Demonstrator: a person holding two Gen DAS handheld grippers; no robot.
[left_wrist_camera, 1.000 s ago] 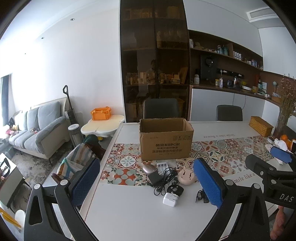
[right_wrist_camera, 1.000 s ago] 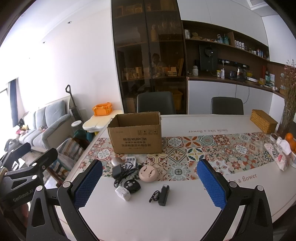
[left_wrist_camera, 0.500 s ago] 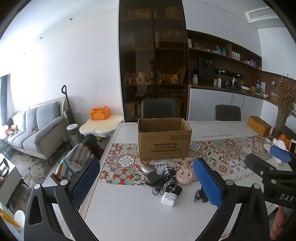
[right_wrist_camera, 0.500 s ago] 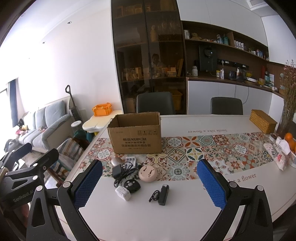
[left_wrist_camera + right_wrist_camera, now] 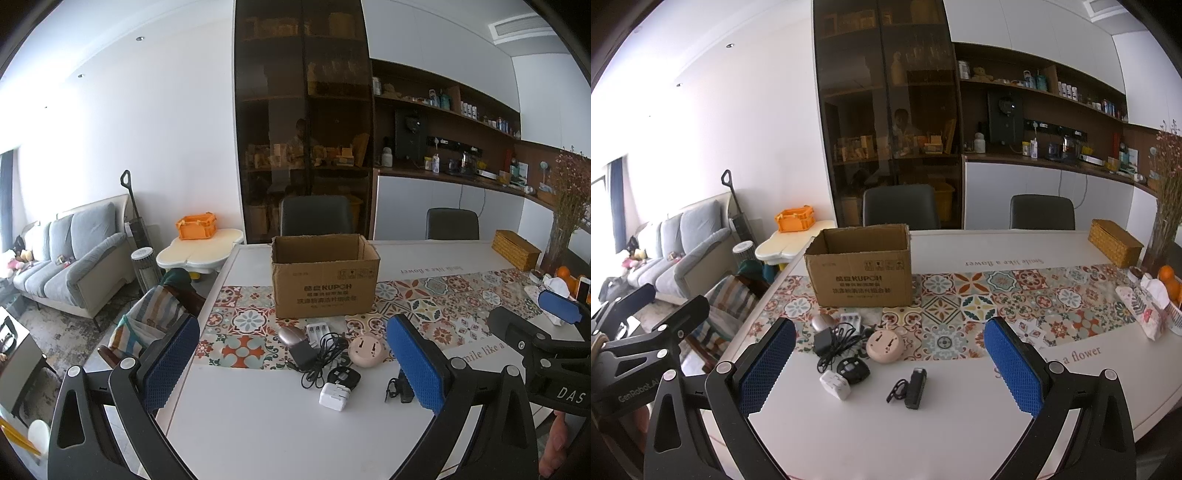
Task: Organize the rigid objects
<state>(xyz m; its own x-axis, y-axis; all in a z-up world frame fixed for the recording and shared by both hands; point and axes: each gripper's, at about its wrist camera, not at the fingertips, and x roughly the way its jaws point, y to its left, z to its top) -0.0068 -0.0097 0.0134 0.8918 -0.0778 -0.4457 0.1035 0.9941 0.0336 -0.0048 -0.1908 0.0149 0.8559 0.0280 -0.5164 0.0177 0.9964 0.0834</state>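
Note:
An open cardboard box stands on the tiled runner. In front of it lie small items: a silver mouse, a white battery charger, a black adapter with cable, a pink round device, a black round device, a white plug and a black clip device. My left gripper is open and empty, short of the items. My right gripper is open and empty, above the near table edge.
A wicker box, a vase of dried flowers, oranges and a patterned pouch stand at the table's right end. Two dark chairs stand behind the table. A sofa and a small table with an orange crate are on the left.
Both views have shifted only slightly. The left gripper drifted a little, so the box and items sit slightly lower and left in its view. Both grippers stay open.

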